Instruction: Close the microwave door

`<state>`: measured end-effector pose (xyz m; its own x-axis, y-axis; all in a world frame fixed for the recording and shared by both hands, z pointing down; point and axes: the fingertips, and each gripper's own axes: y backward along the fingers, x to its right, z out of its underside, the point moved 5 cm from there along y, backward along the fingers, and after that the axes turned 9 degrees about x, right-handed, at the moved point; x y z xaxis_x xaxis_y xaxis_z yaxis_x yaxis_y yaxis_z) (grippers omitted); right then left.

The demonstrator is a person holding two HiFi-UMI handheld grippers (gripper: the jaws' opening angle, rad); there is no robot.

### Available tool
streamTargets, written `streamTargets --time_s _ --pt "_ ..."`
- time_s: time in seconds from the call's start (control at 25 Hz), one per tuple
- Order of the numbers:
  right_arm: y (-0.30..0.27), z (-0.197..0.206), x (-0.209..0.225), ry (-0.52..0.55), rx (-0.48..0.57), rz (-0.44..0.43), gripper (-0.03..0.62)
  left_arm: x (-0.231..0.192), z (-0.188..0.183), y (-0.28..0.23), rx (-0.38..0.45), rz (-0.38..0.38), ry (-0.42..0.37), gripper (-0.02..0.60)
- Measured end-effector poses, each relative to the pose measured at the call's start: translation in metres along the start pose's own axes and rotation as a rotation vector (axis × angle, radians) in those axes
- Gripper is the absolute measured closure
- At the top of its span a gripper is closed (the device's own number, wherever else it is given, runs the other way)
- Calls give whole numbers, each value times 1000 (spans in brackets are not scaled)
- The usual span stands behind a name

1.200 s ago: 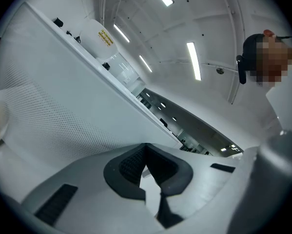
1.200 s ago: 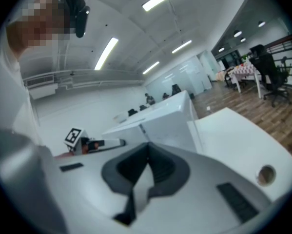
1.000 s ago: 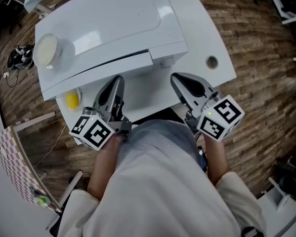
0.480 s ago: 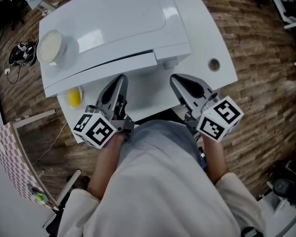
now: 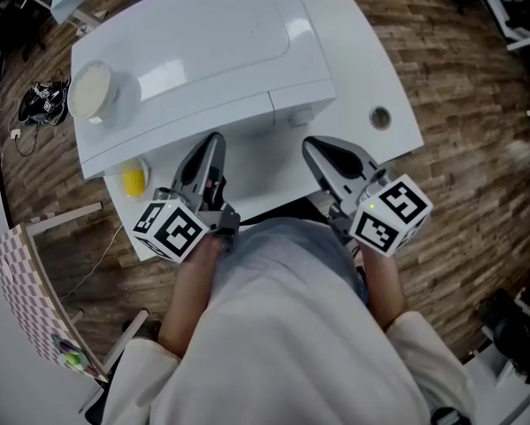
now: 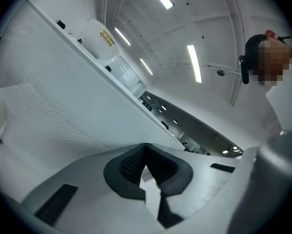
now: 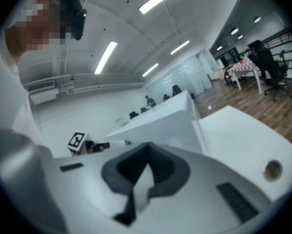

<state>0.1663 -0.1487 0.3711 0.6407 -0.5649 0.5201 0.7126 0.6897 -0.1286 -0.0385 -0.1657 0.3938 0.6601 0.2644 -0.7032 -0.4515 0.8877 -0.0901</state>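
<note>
hovering near microwave [image 5: 203, 51], left gripper [image 5: 215, 140], right gripper [image 5: 310, 145], jaws together, nothing held

A white worktop [image 5: 371, 69] stands on a wood-plank floor [image 5: 459, 104], with a small yellow thing [image 5: 133, 180] near its left edge, a round hole [image 5: 380, 117] at its right, tangled cables [image 5: 34, 104] on the floor far left and a checkered panel [image 5: 21, 282] near left.

The white microwave [image 5: 203, 42] stands on the table [image 5: 362, 51], its door [image 5: 180, 133] seemingly shut.
</note>
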Motion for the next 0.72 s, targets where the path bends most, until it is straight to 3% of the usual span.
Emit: streamTargets --time_s 0.32,0.72 --pt "4 0 0 44 -1 14 572 1 0 1 10 -11 5 565" --pt "13 -2 -14 127 -14 -20 572 24 11 11 -30 30 -166 565"
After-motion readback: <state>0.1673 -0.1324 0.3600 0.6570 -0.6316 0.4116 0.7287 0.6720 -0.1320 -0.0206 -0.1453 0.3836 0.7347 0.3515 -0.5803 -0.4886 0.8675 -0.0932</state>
